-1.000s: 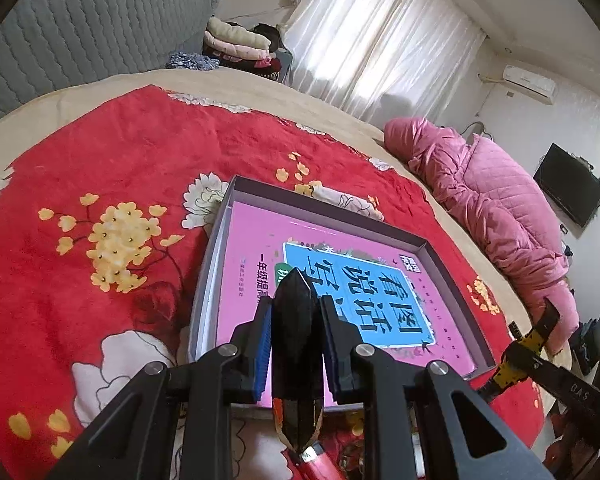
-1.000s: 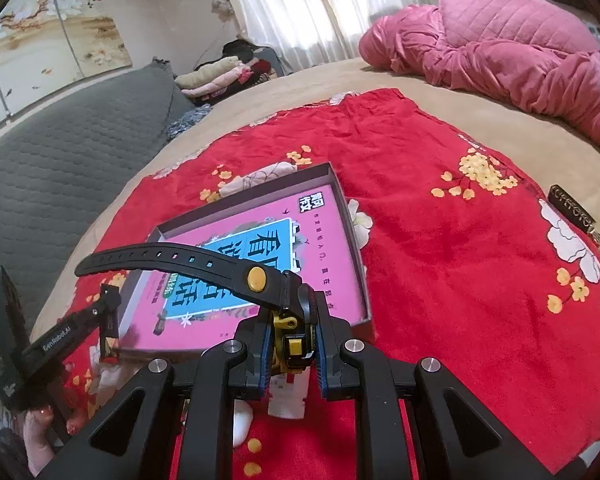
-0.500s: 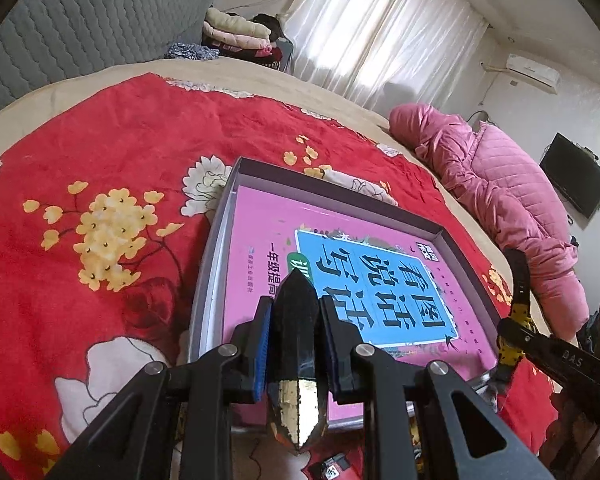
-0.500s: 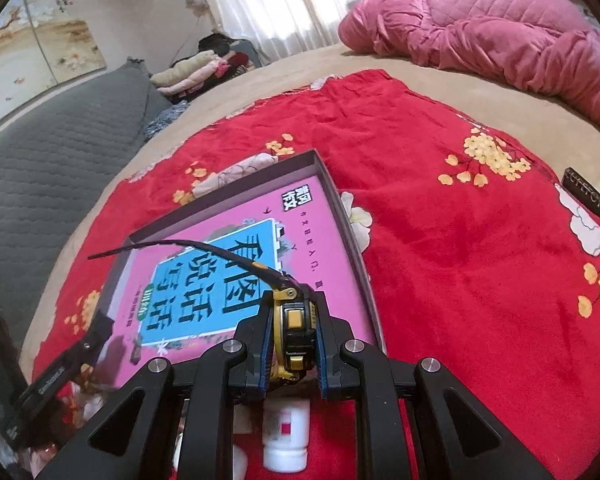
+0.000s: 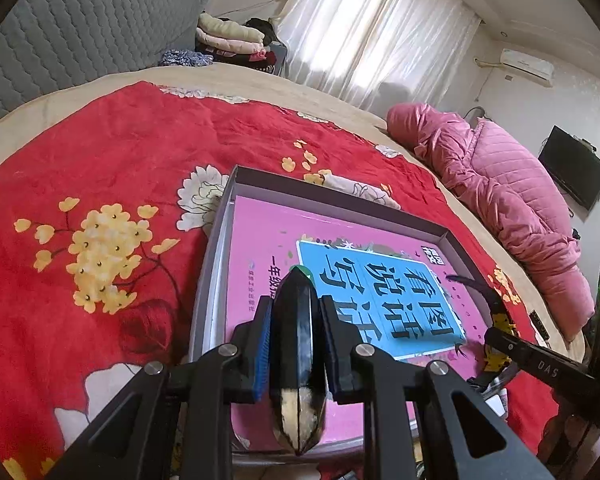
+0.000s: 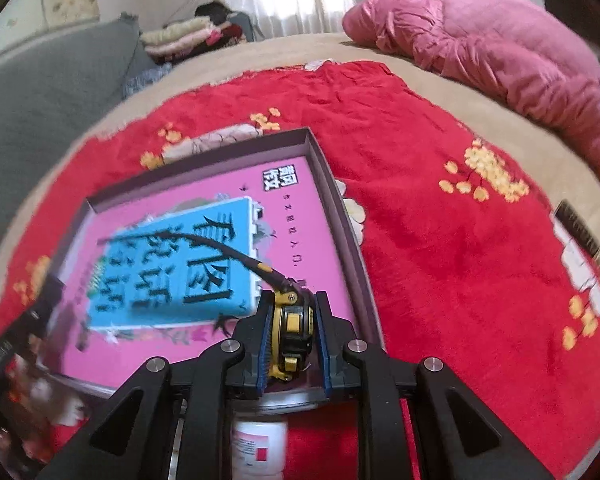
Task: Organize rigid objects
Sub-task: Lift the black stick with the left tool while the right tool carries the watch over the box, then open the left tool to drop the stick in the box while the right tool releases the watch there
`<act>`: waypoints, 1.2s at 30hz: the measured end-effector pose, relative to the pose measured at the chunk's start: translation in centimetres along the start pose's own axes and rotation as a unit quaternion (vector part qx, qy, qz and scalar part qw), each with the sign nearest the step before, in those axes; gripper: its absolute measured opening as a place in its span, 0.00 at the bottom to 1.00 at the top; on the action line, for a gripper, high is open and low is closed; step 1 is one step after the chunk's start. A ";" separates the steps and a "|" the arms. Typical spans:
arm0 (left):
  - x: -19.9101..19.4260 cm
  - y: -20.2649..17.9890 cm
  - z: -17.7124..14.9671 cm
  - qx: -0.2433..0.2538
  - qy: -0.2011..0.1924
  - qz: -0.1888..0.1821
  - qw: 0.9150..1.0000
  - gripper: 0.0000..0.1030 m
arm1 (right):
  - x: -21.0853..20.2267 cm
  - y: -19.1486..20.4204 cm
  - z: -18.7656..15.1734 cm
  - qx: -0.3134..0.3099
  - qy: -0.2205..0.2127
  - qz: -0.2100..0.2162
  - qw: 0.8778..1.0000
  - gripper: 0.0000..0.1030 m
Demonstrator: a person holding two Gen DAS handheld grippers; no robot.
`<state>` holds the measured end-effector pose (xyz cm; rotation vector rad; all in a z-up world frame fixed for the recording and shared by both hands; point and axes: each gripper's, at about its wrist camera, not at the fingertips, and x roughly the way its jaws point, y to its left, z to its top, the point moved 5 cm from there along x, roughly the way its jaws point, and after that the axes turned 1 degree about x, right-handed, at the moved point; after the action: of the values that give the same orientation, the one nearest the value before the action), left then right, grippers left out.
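Observation:
A shallow grey box [image 5: 210,264] lies on the red floral blanket and holds a pink book with a blue label [image 5: 380,284]; the box also shows in the right wrist view [image 6: 332,184]. My left gripper [image 5: 297,320] is shut on a black faceted object [image 5: 298,360] and holds it over the box's near edge. My right gripper [image 6: 293,320] is shut on a yellow and black watch [image 6: 292,320], whose black strap [image 6: 220,242] arcs over the book. The right gripper also shows in the left wrist view [image 5: 496,336], at the box's right corner.
A white bottle with a red label [image 6: 260,448] lies just under my right gripper, outside the box. A pink quilted coat [image 5: 508,200] lies on the bed's far right. Folded clothes [image 5: 232,40] sit at the back. A dark flat item [image 6: 576,228] lies on the blanket's right edge.
Both grippers have moved forward over the box with their objects still held. The watch has come in over the book and its strap has swung edge-on. The white bottle has come into view below.

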<state>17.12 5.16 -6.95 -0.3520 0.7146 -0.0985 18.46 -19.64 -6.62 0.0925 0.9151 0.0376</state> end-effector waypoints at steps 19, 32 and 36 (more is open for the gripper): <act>0.2 0.2 0.0 0.003 0.005 -0.008 1.000 0.22 | -0.4 -0.1 -0.9 -0.050 0.022 -0.034 0.998 0.23; 0.3 -0.2 -0.2 0.019 0.008 0.008 1.000 0.22 | -1.5 0.3 -1.4 -0.086 0.010 -0.054 0.995 0.28; 0.2 0.0 -0.1 0.017 0.009 0.004 1.000 0.23 | -1.6 0.5 -1.4 -0.094 0.009 -0.058 0.994 0.34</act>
<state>17.23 5.04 -7.18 -0.3153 0.7303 -0.1058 16.38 -19.22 -6.11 -0.1365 0.9301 0.0161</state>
